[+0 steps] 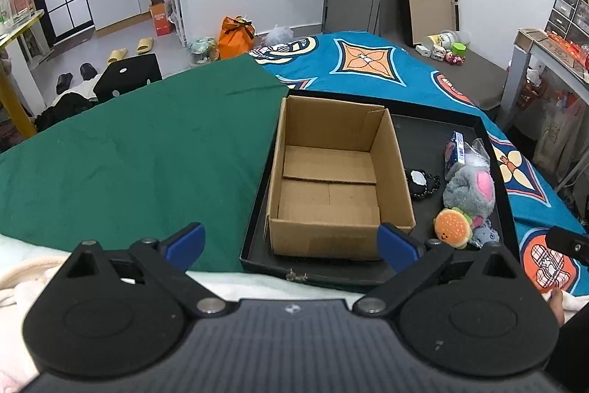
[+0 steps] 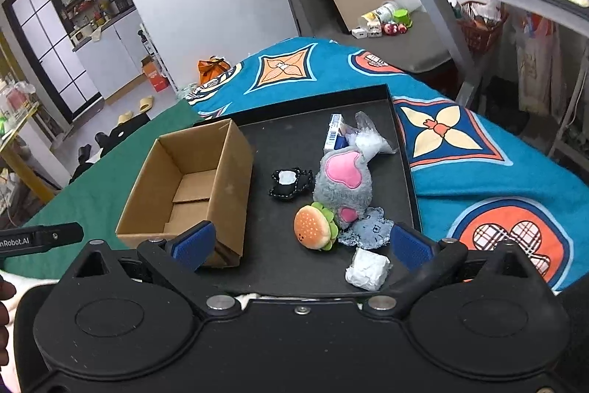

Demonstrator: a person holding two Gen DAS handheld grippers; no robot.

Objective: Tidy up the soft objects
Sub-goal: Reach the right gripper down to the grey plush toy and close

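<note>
Both grippers gape wide and empty: the right gripper (image 2: 302, 245) hangs nearest the round orange hamburger plush (image 2: 314, 227), low centre on the black tray (image 2: 401, 142), right of the empty brown cardboard box (image 2: 191, 186); the left gripper (image 1: 291, 244) faces that box.

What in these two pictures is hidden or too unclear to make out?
- Gray plush toy: its shape and face, since it lies bunched up in both views.
- White wrapped block: absent from the left wrist view, behind that gripper's body.
- Blue-and-white packet: print too small, partly under the clear plastic bag.
</note>
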